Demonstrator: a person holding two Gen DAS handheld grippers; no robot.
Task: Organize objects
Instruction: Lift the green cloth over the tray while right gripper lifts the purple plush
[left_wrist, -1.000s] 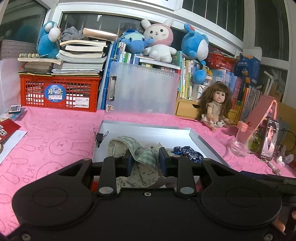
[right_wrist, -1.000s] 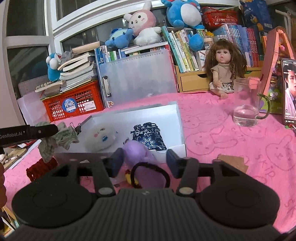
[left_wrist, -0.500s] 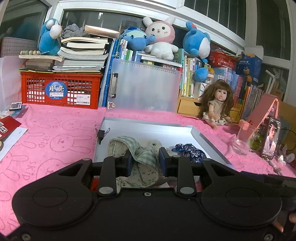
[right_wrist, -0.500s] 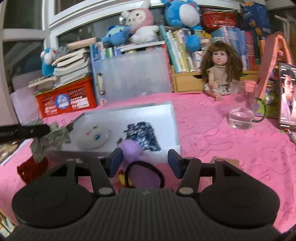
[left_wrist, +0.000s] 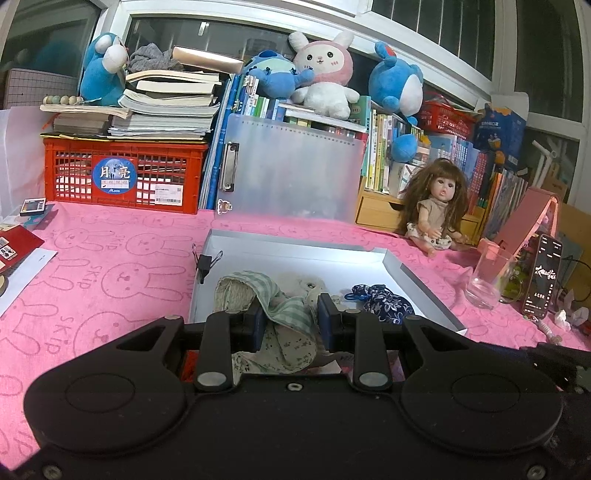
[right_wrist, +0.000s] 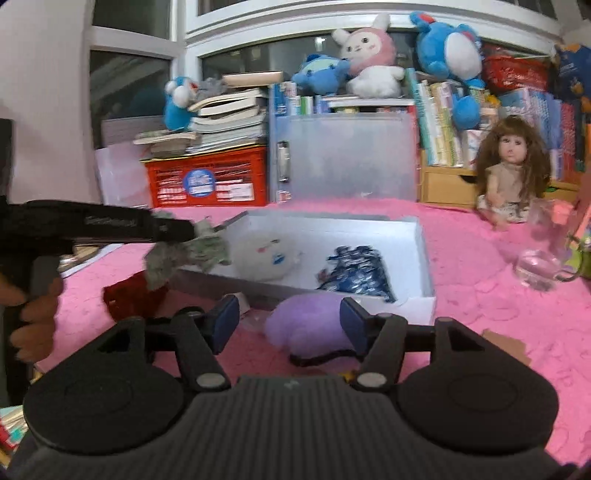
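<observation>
Your R gripper (right_wrist: 288, 325) jaws just spread wider round the purple plush (right_wrist: 308, 325), loose at 6 o'clock of the white box (right_wrist: 421, 236), so regrip; L gripper (left_wrist: 290, 319) stays clamped on the checked cloth (left_wrist: 284, 314) at the box's near edge.

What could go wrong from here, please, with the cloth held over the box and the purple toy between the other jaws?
1. The green checked cloth, pinched by the left gripper, hangs loosely; part may drape over the white box wall instead of landing inside.
2. The right gripper jaws have just been opening around the purple plush, not pressing it; a close could catch only fluff or its black strap.
</observation>
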